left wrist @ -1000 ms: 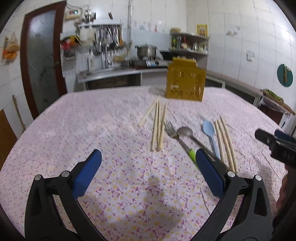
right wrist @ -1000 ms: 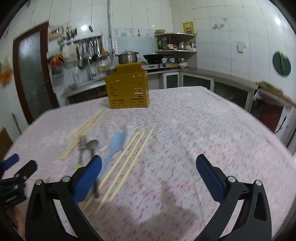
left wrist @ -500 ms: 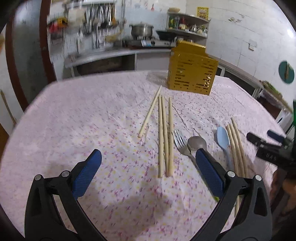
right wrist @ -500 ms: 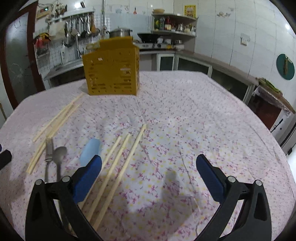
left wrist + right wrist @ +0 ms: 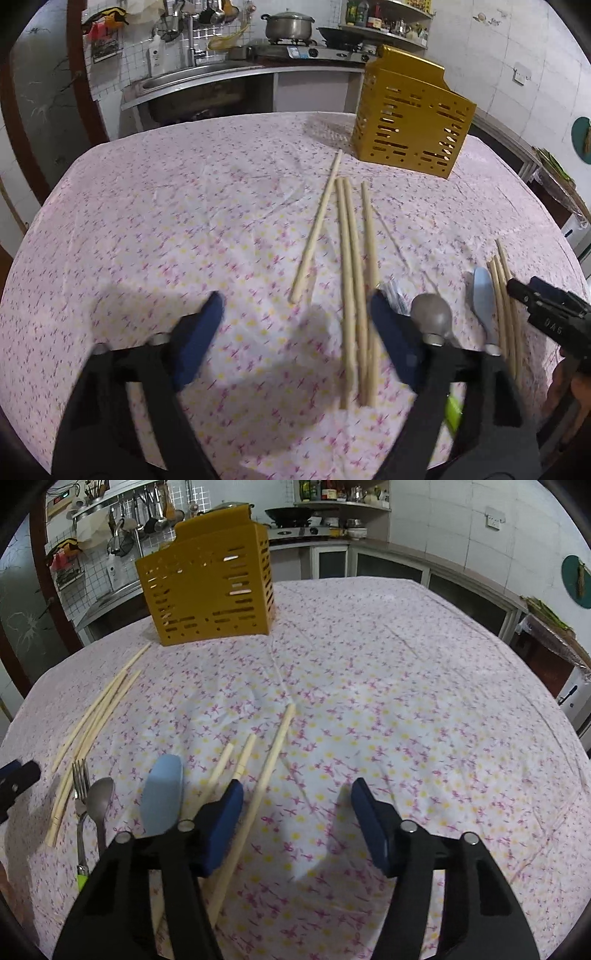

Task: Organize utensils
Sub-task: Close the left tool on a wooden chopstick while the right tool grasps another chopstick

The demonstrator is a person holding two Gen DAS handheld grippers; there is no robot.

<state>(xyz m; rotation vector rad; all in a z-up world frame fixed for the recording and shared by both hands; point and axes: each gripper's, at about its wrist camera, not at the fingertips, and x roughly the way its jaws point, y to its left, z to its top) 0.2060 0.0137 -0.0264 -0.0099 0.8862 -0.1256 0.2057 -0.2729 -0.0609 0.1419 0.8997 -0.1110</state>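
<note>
A yellow slotted utensil holder (image 5: 410, 125) stands at the far side of the table; it also shows in the right wrist view (image 5: 208, 587). Several wooden chopsticks (image 5: 351, 258) lie in front of my open, empty left gripper (image 5: 295, 325). A metal spoon (image 5: 431, 314), a fork (image 5: 79, 786), a light blue spoon (image 5: 162, 794) and more chopsticks (image 5: 258, 786) lie to the right. My right gripper (image 5: 295, 812) is open and empty over the right chopsticks; its tip shows in the left wrist view (image 5: 543, 306).
The table has a pink flowered cloth (image 5: 388, 701). Behind it stand a kitchen counter with a sink (image 5: 192, 81), a stove with a pot (image 5: 288, 26) and shelves. Low cabinets (image 5: 443, 583) run along the right wall.
Both grippers have moved forward and lower toward the utensils. The jaws of both have narrowed but remain open. Nothing has been picked up.
</note>
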